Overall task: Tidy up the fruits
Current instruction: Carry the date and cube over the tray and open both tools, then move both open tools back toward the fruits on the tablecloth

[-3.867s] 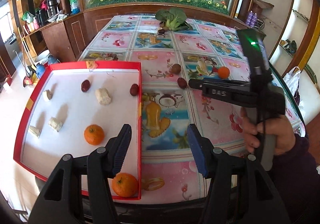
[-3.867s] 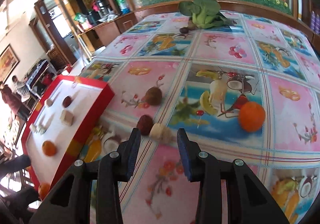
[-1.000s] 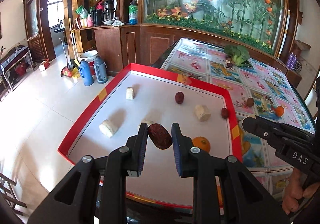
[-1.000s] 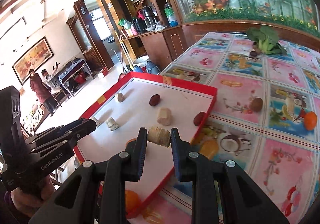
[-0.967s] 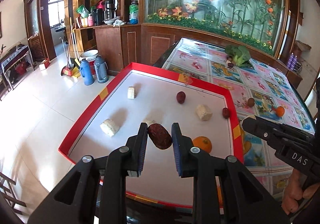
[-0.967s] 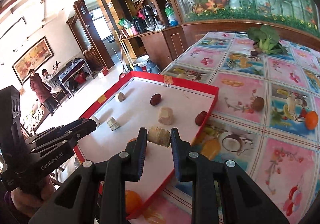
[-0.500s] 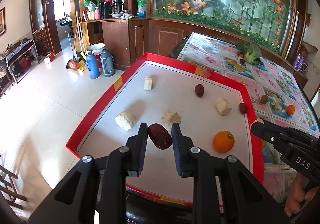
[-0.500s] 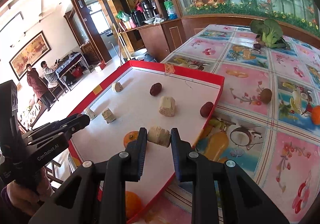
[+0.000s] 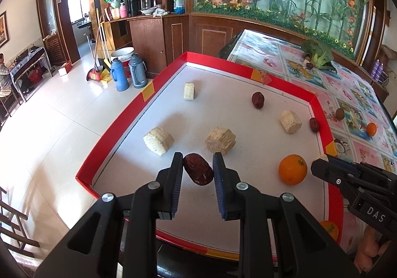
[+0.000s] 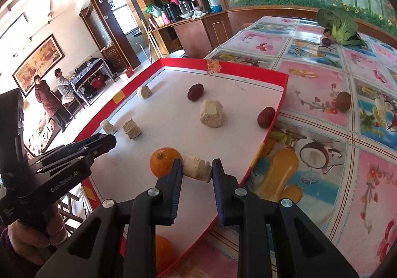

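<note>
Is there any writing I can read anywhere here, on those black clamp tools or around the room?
"DAS": white letters on the right gripper, seen from the left wrist camera.
"GenRobot.AI": pale letters on the left gripper, seen from the right wrist camera.
Small print lower on the left gripper's body: too small to read.
Labels on the bottles and bags on the wooden counter: too small and blurred to read.

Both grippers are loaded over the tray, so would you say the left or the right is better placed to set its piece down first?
Left, probably. The left gripper holds its red date over a bare patch of the red tray. The right gripper holds its pale chunk close beside the orange, so its drop looks more crowded.
</note>
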The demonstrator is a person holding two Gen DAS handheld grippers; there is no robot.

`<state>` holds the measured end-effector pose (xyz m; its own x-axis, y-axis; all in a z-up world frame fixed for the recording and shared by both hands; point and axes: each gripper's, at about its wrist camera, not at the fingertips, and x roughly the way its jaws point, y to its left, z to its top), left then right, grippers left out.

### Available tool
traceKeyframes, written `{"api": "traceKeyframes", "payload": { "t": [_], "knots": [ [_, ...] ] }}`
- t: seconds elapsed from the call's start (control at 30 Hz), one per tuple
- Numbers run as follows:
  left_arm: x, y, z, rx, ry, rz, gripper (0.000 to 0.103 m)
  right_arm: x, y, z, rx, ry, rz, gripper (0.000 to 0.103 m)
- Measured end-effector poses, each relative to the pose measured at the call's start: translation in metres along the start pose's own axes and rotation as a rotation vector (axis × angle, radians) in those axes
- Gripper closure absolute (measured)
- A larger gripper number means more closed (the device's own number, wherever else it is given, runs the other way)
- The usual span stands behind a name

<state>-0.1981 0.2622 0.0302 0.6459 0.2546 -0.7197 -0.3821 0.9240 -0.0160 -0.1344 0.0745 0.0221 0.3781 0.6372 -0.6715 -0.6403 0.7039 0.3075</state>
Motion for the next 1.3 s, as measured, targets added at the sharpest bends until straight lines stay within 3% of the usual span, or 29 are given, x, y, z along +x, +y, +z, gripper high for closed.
{"api": "traceKeyframes", "payload": {
  "t": [0.13,0.2,0.33,0.4,0.5,0.63,0.8,0.93,1.3],
  "knots": [
    [0.006,0.0,-0.003,-0.003,0.034,0.03,0.073,-0.001,0.002,-0.002,-0.011,0.004,0.006,0.08],
    [0.006,-0.001,-0.004,-0.005,0.042,0.047,0.047,-0.004,0.001,-0.003,-0.012,0.0,0.021,0.078],
    [-0.002,-0.005,-0.002,0.013,0.017,0.081,0.04,-0.01,-0.005,-0.004,-0.001,-0.023,0.046,0.07],
    [-0.004,-0.006,-0.001,0.011,0.013,0.086,0.028,-0.015,-0.009,-0.005,0.013,-0.035,0.067,0.07],
    [-0.009,-0.008,0.0,0.01,0.004,0.098,0.023,-0.026,-0.018,-0.006,0.031,-0.067,0.08,0.069],
    [-0.013,-0.014,0.001,0.016,-0.004,0.117,0.017,-0.039,-0.035,-0.007,0.07,-0.1,0.056,0.059],
    [-0.023,-0.026,0.004,0.044,-0.036,0.145,0.007,-0.059,-0.066,-0.006,0.146,-0.144,0.042,0.059],
    [-0.029,-0.037,0.007,0.071,-0.052,0.154,0.004,-0.079,-0.093,-0.008,0.203,-0.193,0.011,0.054],
    [-0.035,-0.076,0.013,0.147,-0.069,0.177,0.0,-0.129,-0.174,-0.017,0.43,-0.325,-0.039,0.052]
  ]
}}
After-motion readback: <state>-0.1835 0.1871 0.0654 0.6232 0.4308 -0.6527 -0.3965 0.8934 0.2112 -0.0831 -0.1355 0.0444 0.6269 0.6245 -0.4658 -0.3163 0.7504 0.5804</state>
